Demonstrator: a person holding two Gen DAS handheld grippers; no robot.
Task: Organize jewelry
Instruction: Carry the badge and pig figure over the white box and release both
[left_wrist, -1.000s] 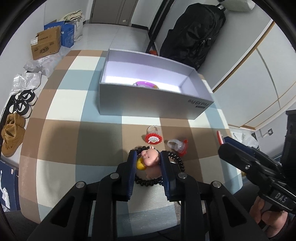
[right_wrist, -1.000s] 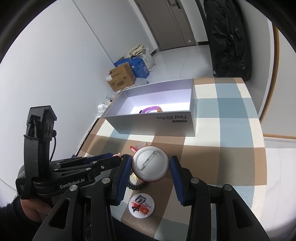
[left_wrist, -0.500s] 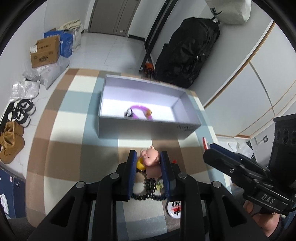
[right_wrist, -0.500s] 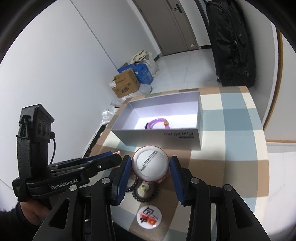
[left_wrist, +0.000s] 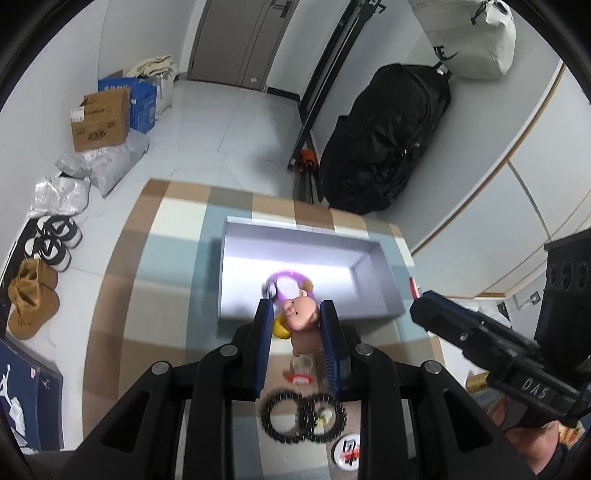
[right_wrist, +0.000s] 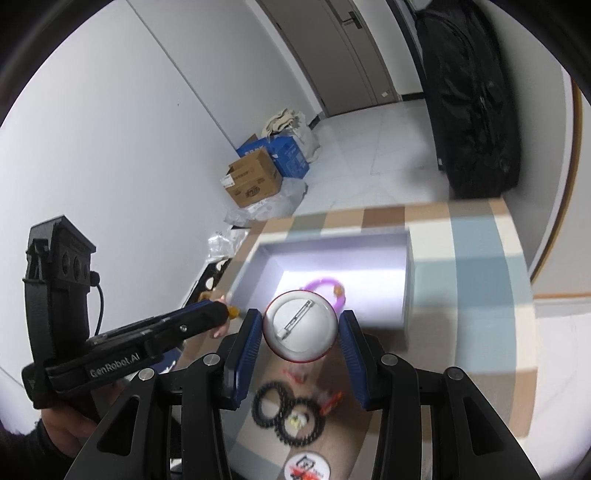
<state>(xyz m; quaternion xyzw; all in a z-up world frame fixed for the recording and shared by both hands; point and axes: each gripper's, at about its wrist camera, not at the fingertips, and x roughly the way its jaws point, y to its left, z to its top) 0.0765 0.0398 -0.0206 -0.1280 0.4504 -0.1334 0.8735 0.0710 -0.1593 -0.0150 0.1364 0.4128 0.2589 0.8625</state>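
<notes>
My left gripper (left_wrist: 297, 314) is shut on a pink pig charm (left_wrist: 301, 319) with a yellow piece, held high above the table near the front wall of the grey box (left_wrist: 369, 254). My right gripper (right_wrist: 300, 325) is shut on a round white pin badge (right_wrist: 300, 325), its back with the pin facing me, also held above the table before the box (right_wrist: 404, 280). A purple bracelet (left_wrist: 286, 277) lies inside the box; it also shows in the right wrist view (right_wrist: 325, 286). Black bead bracelets (left_wrist: 303, 417) lie on the table below.
The checked tablecloth (left_wrist: 147, 280) covers the table. A second round badge (left_wrist: 349, 450) and a small red-and-white charm (left_wrist: 301, 373) lie near the beads. A black bag (left_wrist: 384, 147) stands behind the table. Boxes (left_wrist: 101, 120) and shoes (left_wrist: 55, 240) lie on the floor at left.
Both grippers have risen and moved forward toward the box, each still holding its item. The table items now lie farther below, and more of the box's inside shows.
</notes>
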